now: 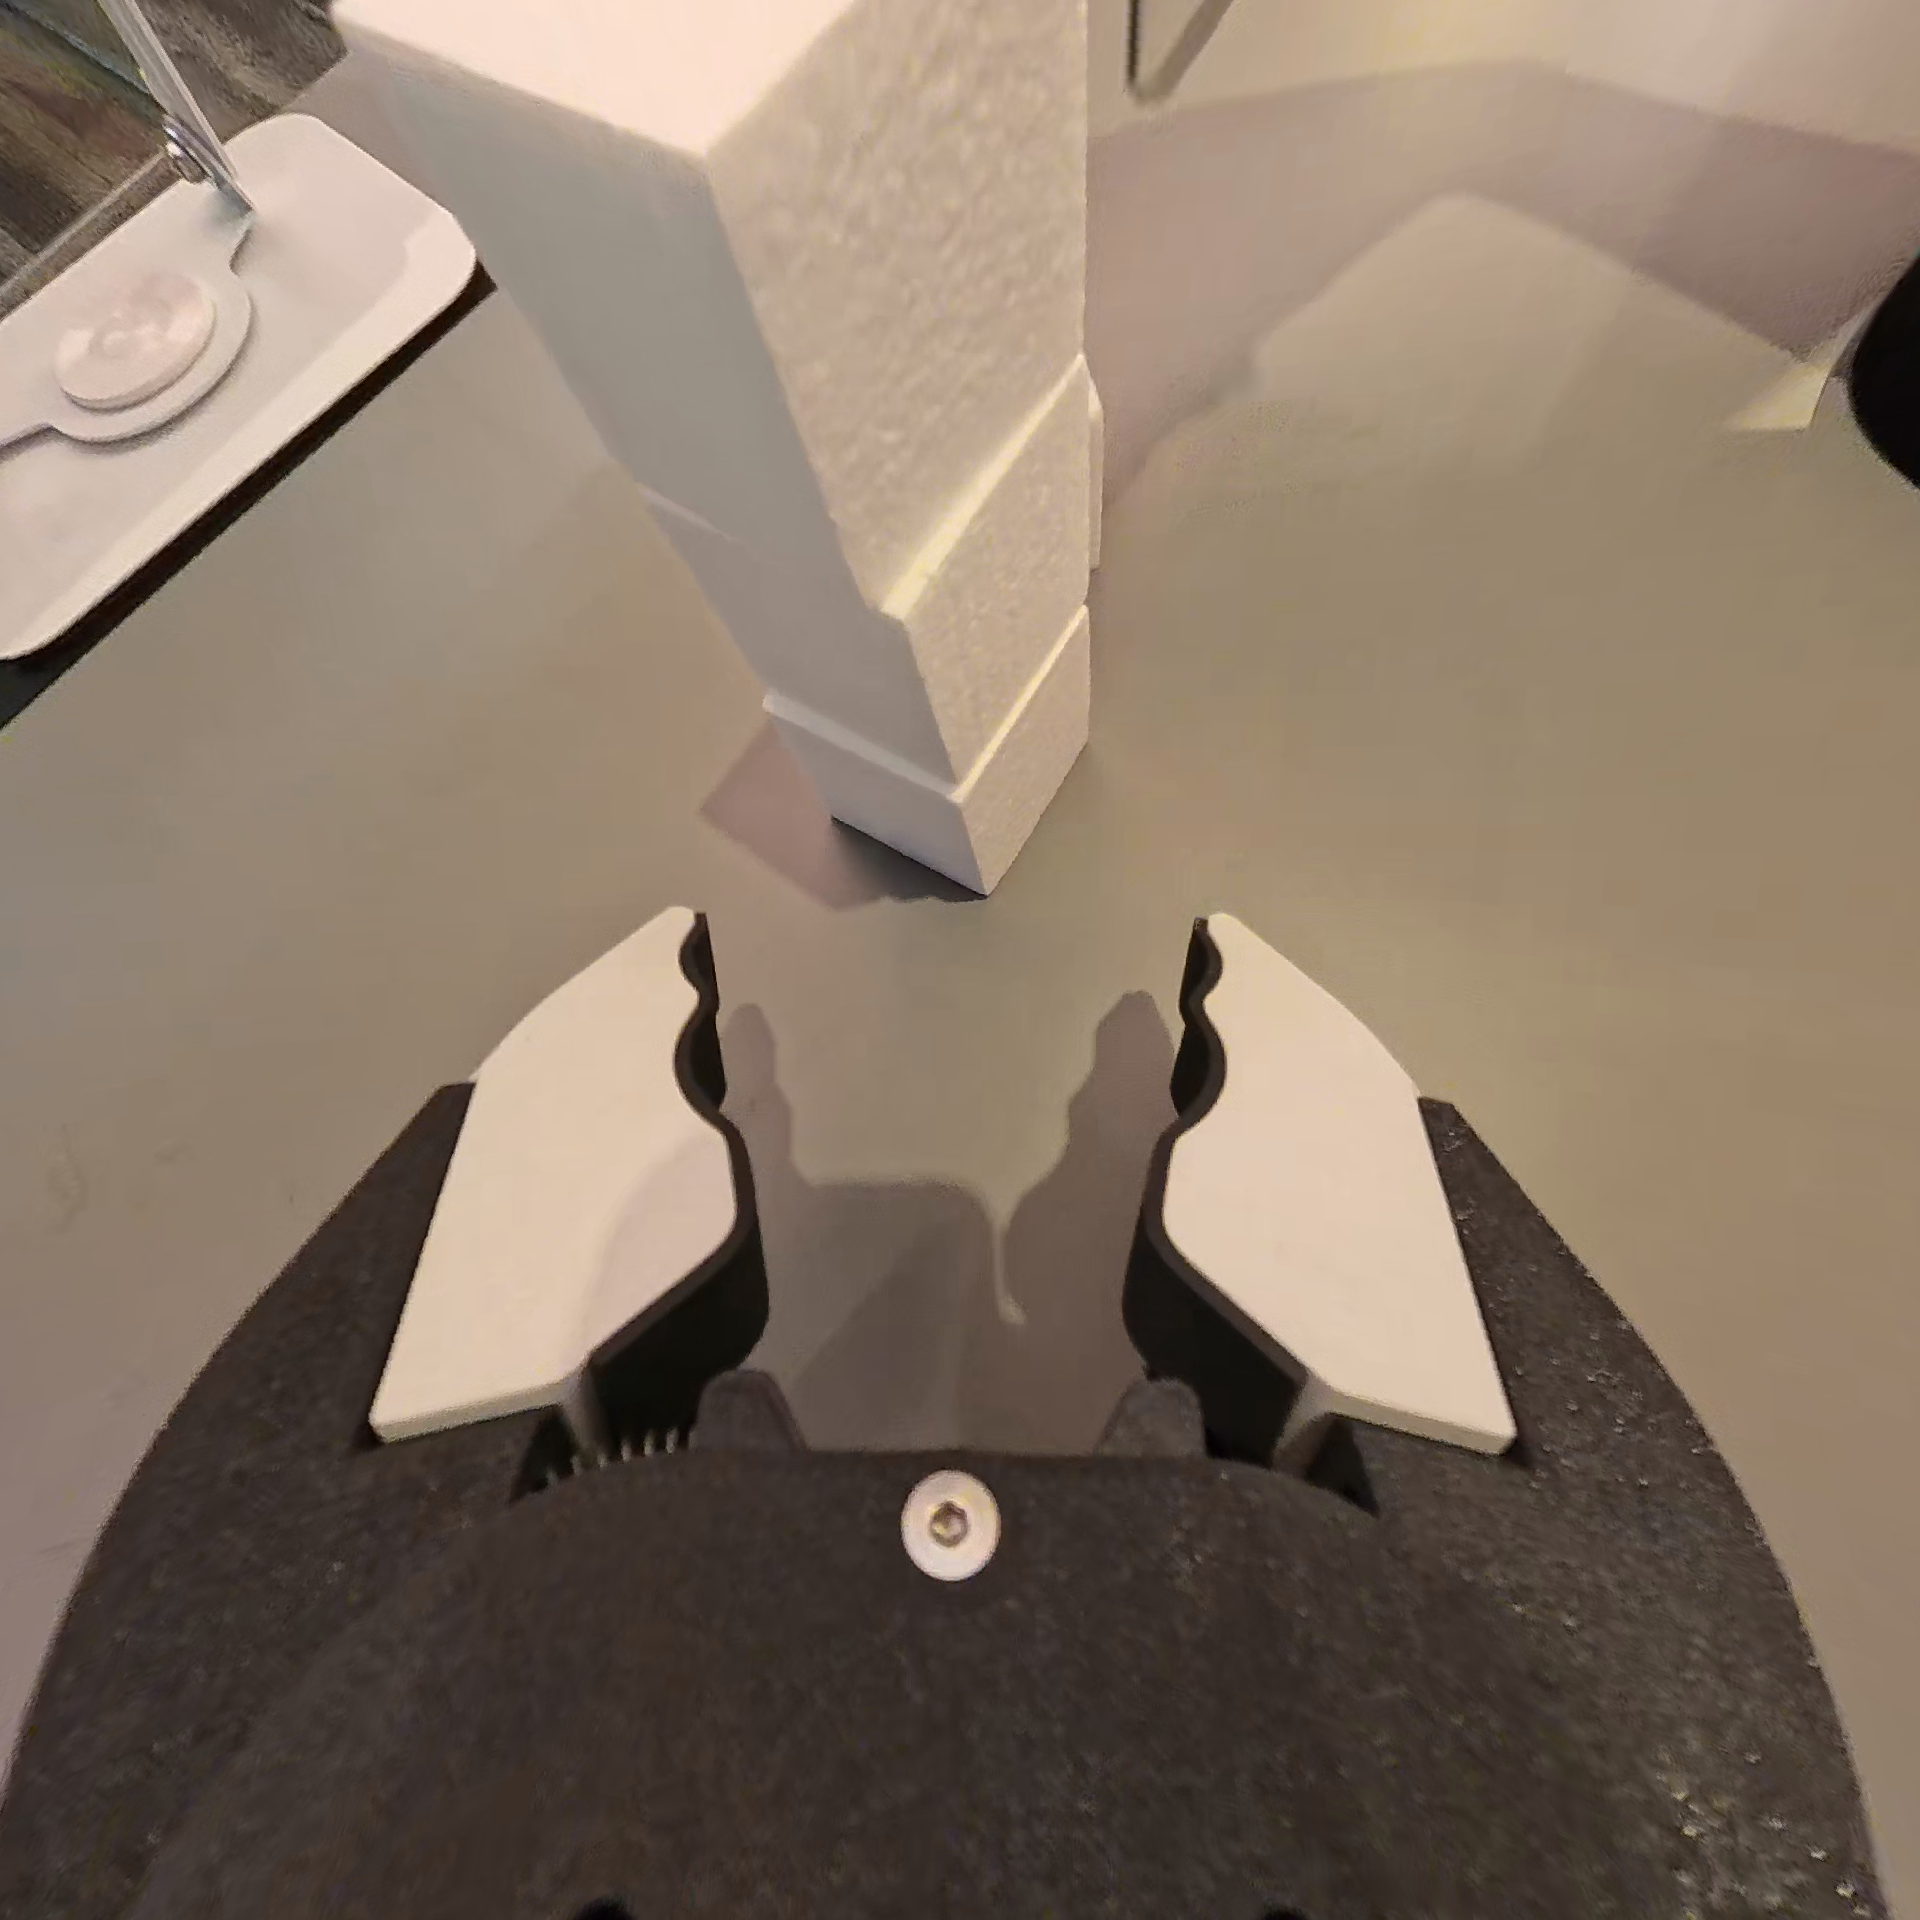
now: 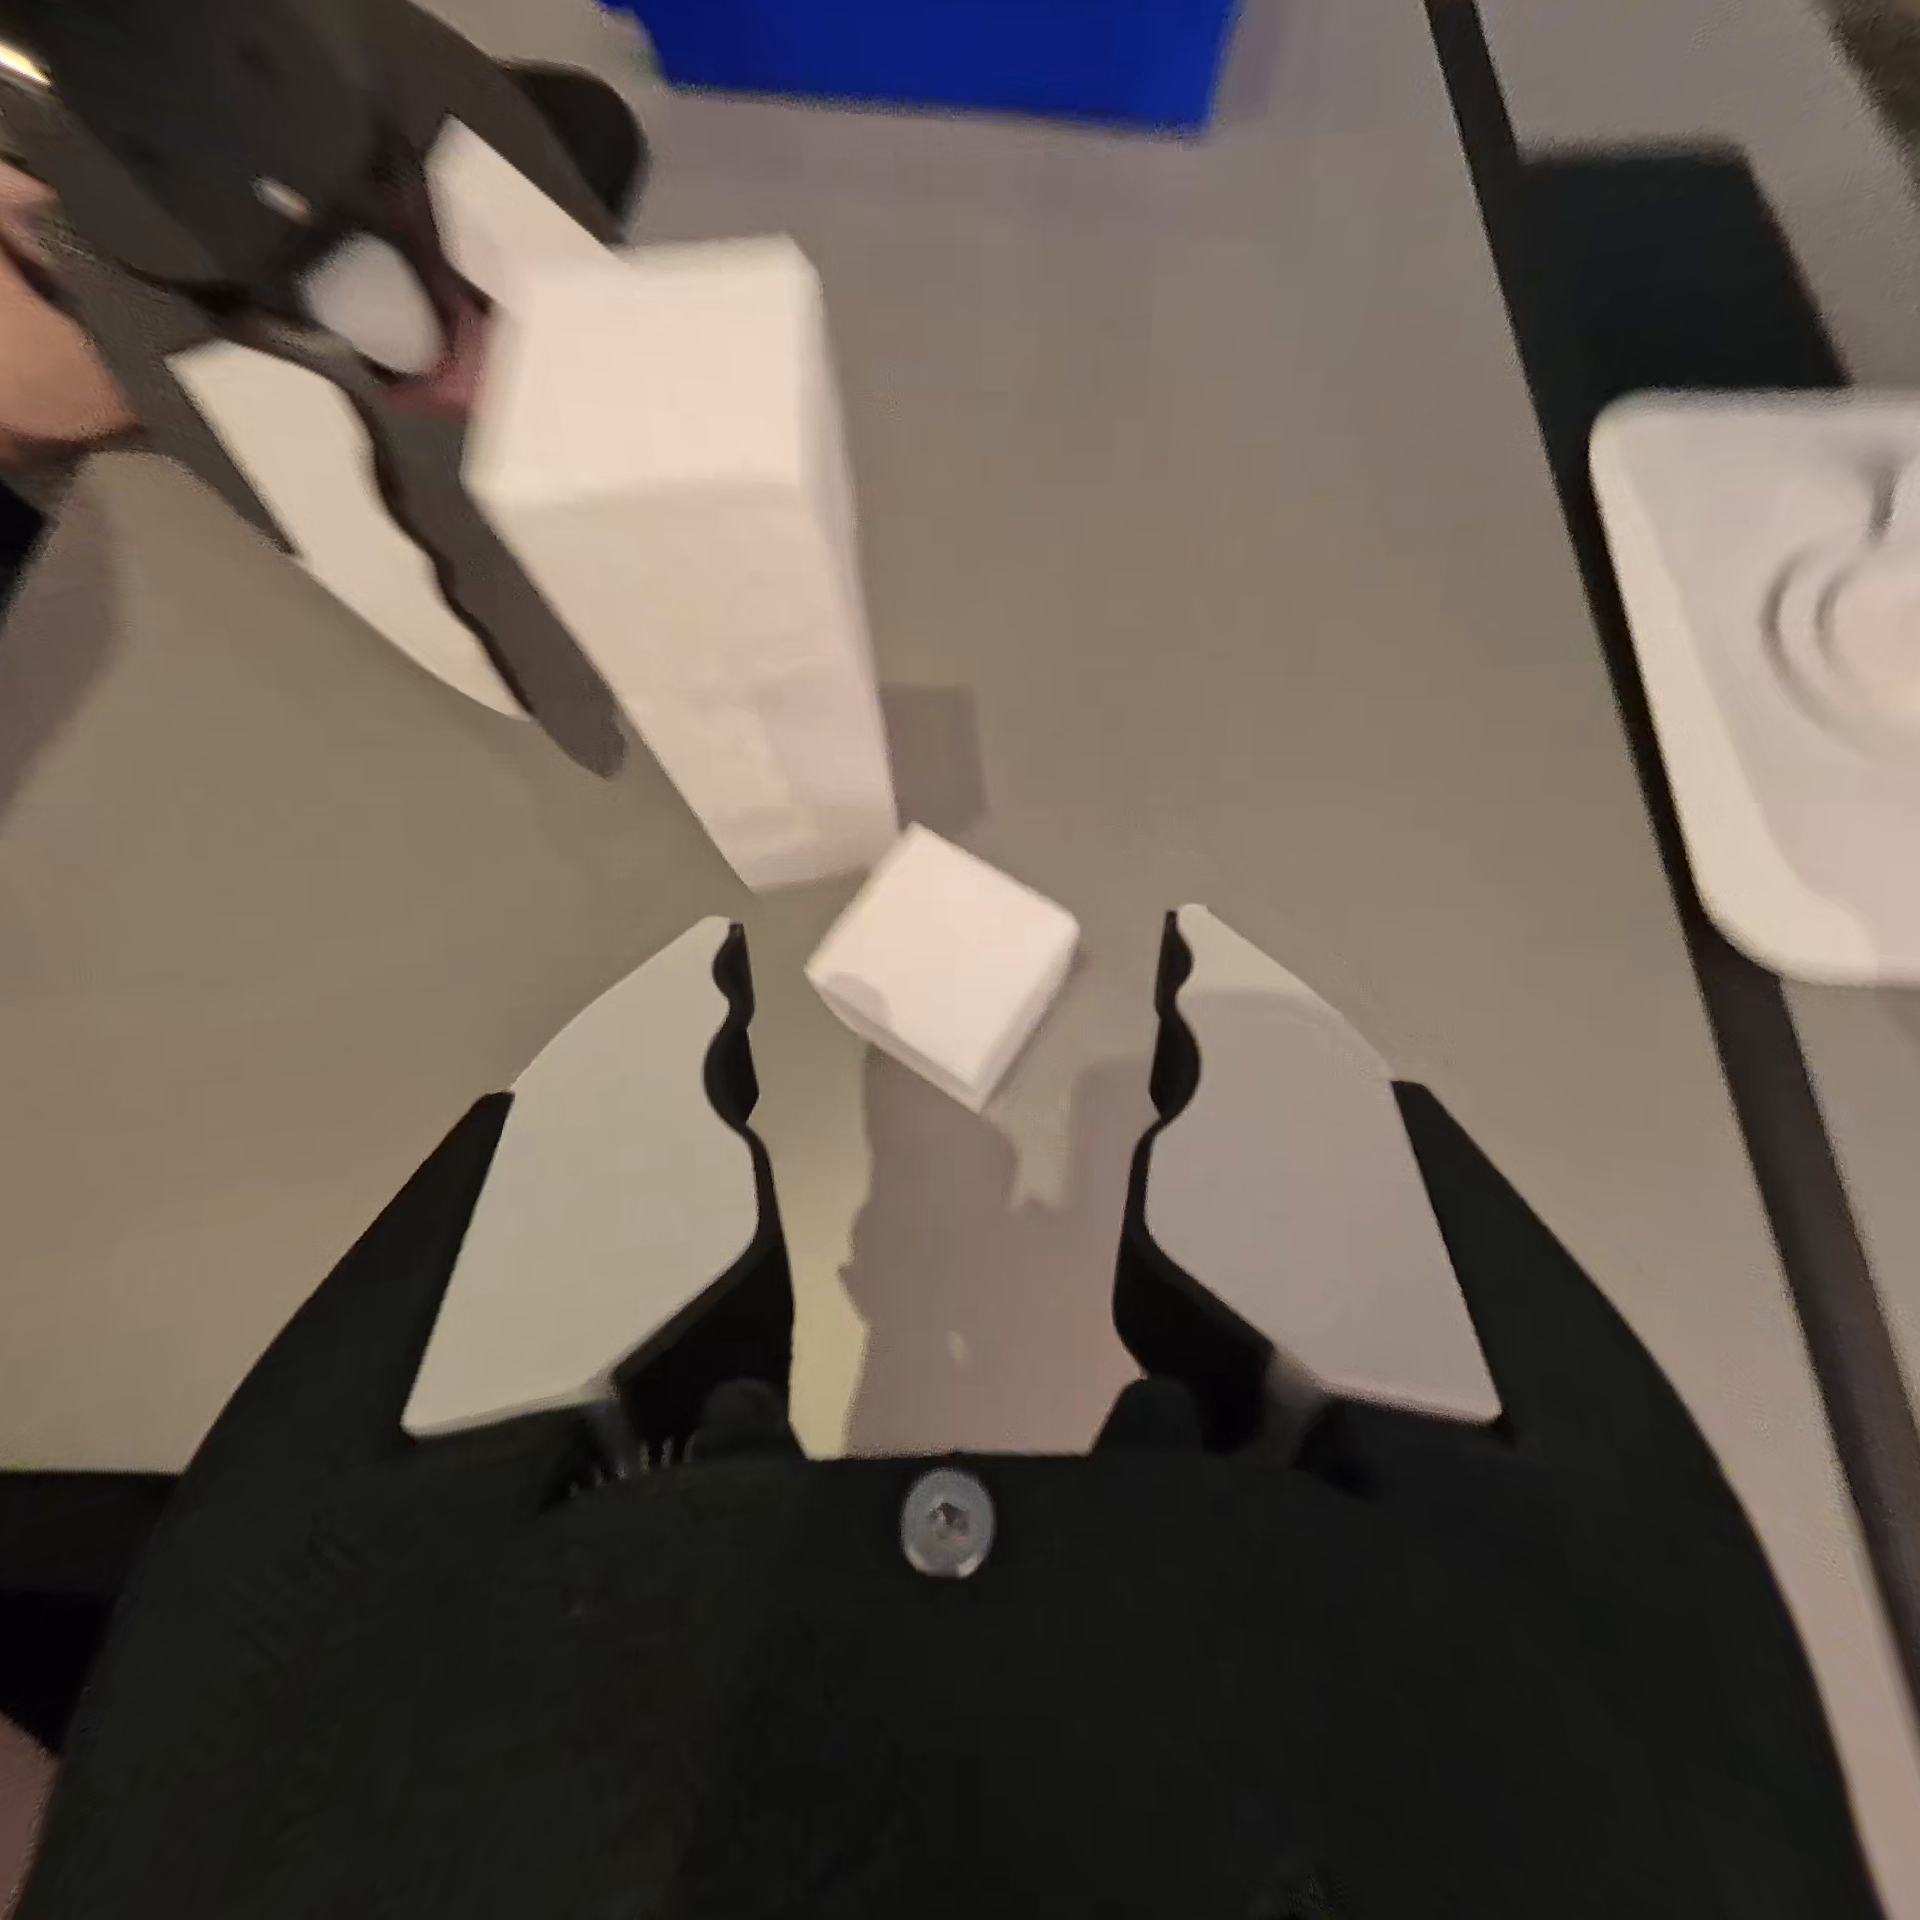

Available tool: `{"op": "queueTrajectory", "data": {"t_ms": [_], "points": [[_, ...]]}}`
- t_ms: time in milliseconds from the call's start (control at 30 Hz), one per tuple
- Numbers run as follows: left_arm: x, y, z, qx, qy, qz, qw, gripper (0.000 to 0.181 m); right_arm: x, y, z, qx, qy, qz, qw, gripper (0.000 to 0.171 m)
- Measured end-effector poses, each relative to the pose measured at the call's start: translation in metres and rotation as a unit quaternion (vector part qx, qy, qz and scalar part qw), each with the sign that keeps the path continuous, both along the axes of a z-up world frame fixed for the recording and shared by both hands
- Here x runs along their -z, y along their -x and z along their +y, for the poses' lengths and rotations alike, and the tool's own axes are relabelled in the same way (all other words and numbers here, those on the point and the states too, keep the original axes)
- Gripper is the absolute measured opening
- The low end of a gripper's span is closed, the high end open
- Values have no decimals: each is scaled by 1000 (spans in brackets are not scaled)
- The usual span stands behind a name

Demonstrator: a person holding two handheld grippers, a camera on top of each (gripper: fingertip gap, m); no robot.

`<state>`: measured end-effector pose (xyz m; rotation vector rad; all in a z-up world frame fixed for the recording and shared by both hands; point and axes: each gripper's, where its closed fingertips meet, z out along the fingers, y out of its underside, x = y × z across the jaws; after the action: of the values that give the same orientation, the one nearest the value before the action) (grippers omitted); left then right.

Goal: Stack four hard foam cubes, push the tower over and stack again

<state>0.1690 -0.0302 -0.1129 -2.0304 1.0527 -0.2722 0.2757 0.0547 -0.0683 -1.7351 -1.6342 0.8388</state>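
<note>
Two open grippers, L [image 1: 948, 971] & R [image 2: 954, 971], grey table [image 1: 1455, 831], white stand base [image 1: 208, 364]

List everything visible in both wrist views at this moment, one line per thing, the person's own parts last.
foam tower: one, white, three tiers visible, centre of table
loose foam cube: one, white, beside the tower base
table: one, grey
flat stand base: one, white, at the table edge
blue object: one, far edge, blurred
left gripper: one, black and white, open, empty
right gripper: one, black and white, open, facing the loose cube
</note>
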Motion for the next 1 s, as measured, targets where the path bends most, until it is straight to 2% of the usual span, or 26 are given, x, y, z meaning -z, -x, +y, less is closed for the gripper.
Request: {"op": "queueTrajectory", "data": {"t_ms": [133,300,633,833,1000], "points": [[1,0,1,0,2,1,1000,86,39,-3,4,30,64,-57,996,80],[3,2,1,-1,1,9,1000,86,45,9,-5,55,94,-106,988,86],[5,2,0,-1,5,12,1000,86,65,13,-2,122,85,-187,971,85],[6,1,-1,3,6,15,1000,86,66,-5,9,153,45,-231,960,80],[6,0,-2,5,7,17,1000,86,62,-2,8,101,-18,-224,969,72]]}}
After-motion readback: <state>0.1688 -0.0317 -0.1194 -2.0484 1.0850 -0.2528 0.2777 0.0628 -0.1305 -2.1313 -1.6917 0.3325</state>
